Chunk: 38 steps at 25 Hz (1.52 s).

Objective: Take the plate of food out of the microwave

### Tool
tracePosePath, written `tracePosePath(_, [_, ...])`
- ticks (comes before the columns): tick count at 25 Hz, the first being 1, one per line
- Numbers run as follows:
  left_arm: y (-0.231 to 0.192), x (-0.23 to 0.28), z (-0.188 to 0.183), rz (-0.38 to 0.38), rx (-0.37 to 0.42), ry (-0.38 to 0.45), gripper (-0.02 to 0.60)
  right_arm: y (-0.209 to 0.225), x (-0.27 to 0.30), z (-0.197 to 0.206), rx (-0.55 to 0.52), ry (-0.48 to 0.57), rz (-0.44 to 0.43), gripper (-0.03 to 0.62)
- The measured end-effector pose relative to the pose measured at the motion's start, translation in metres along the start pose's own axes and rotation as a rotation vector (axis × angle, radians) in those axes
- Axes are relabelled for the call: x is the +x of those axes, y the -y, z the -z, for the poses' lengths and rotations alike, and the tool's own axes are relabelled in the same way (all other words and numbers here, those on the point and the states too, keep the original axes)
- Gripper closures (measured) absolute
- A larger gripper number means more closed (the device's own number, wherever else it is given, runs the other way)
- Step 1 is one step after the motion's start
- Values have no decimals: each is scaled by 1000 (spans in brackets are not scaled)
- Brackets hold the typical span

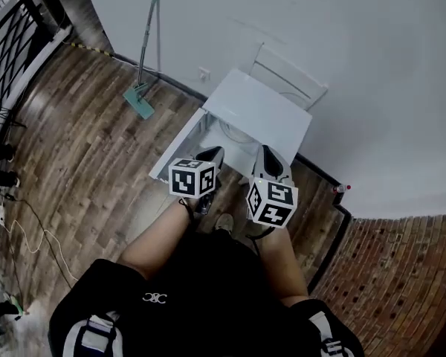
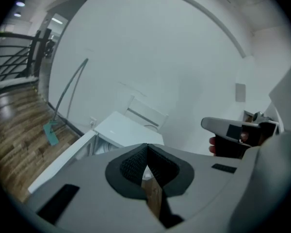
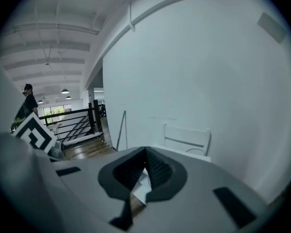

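white microwave (image 1: pixel 256 110), door (image 1: pixel 180 146) open, pale round thing inside, perhaps the plate (image 1: pixel 236 134)

Head cam down, claw cams fwd, sharing cabinet (image 1: pixel 260 114).

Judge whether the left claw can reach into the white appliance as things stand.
Probably yes: the appliance seems to have its door swung open, and nothing stands between the left claw and the opening. The claw is shut, though.

Two grippers, the left gripper (image 1: pixel 210 157) and right gripper (image 1: pixel 271 162), one chair (image 1: pixel 286 76), one mop (image 1: pixel 139 100), one white cabinet (image 1: pixel 256 110).
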State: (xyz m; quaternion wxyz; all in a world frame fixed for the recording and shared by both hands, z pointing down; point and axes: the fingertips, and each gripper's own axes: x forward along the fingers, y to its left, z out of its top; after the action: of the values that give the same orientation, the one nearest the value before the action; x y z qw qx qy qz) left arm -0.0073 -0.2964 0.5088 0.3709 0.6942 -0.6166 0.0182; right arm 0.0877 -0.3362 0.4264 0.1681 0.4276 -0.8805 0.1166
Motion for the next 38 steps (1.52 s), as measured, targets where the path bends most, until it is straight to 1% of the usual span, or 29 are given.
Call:
tracePosePath(4, [-25, 20, 29, -94, -107, 3, 586, 15, 17, 13, -46, -49, -53, 582])
tracePosePath(6, [-35, 28, 44, -117, -176, 9, 585, 20, 25, 27, -71, -92, -74, 582])
tracePosePath(10, [-57, 59, 71, -94, -363, 14, 580, 29, 45, 63, -113, -184, -101, 582])
tracePosePath(13, [-73, 97, 88, -27, -499, 38, 571, 36, 63, 86, -155, -228, -110, 582])
tracePosePath(16, [-94, 139, 100, 29, -615, 74, 491, 40, 76, 100, -189, -249, -106, 582])
tracePosePath(18, [-111, 165, 116, 18, -677, 79, 460, 41, 78, 114, -203, -269, -106, 582])
tracePosePath(19, [-120, 177, 125, 1, -696, 71, 455, 41, 79, 122, -206, -285, -105, 582])
tracePosePath(22, [-137, 217, 150, -33, -715, 40, 409, 51, 80, 145, -228, -353, -90, 582])
tracePosePath(26, [-156, 266, 170, -64, -767, 55, 344, 70, 83, 167, -267, -409, -73, 582])
tracePosePath(31, [-177, 306, 190, -142, -809, 33, 322, 88, 88, 191, -286, -441, -50, 582])
tracePosePath(34, [-184, 327, 196, -168, -815, 26, 311, 104, 89, 202, -318, -454, -24, 582])
tracePosePath(38, [-196, 348, 198, -200, -805, 6, 296, 120, 86, 213, -308, -470, -3, 582])
